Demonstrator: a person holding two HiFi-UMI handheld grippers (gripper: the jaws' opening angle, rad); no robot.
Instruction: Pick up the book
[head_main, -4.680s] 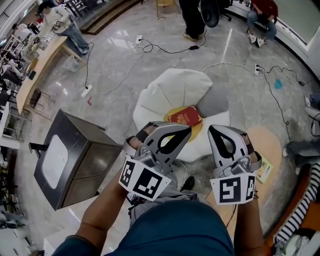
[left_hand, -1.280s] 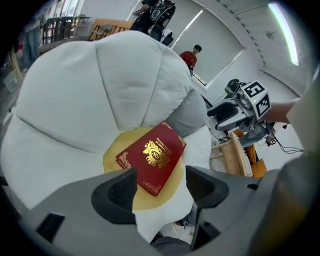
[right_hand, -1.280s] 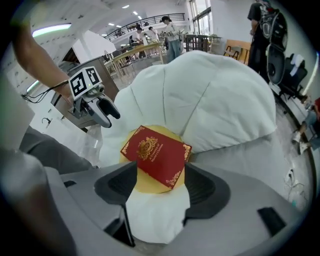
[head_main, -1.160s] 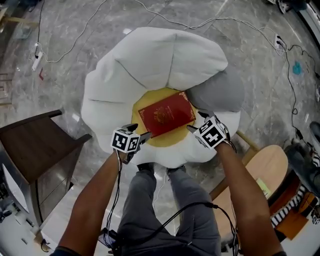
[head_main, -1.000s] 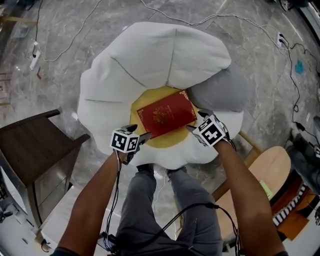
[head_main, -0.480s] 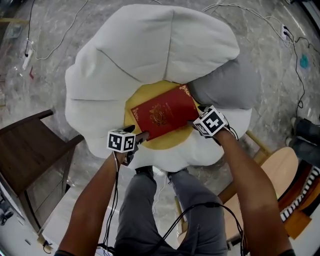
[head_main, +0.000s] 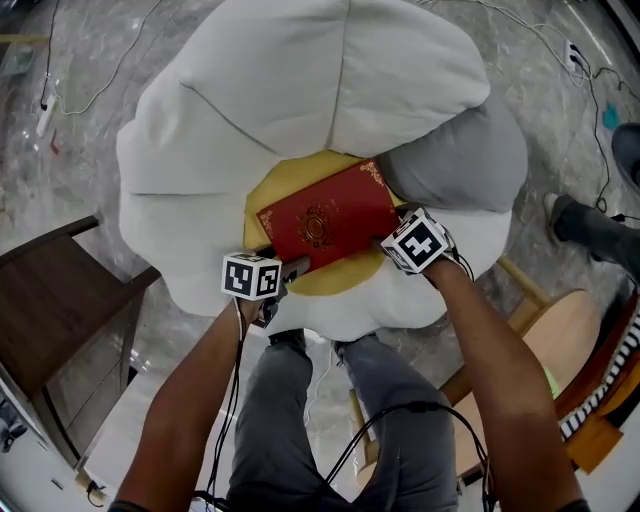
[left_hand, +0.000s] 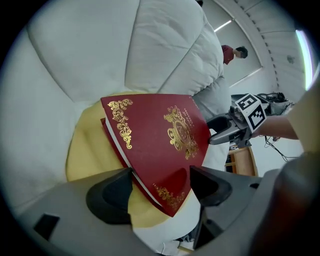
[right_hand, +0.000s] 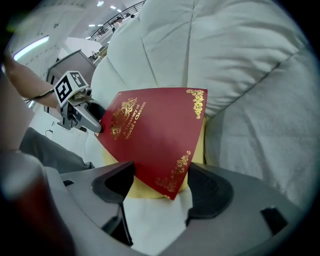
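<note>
Bracketing the red gilt-stamped hardcover book (head_main: 325, 225) on the round yellow cushion (head_main: 280, 180), we record left gripper (head_main: 290, 268) and right gripper (head_main: 388, 240) both released, one corner between each's jaws.

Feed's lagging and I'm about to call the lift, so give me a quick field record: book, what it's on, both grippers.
book: red, gold trim, on yellow pad
pad: centre of white beanbag; grey cushion to its right
left gripper: fingers apart, book's near-left corner between them
right gripper: fingers apart, book's right corner between them
grasp: not closed yet
</note>
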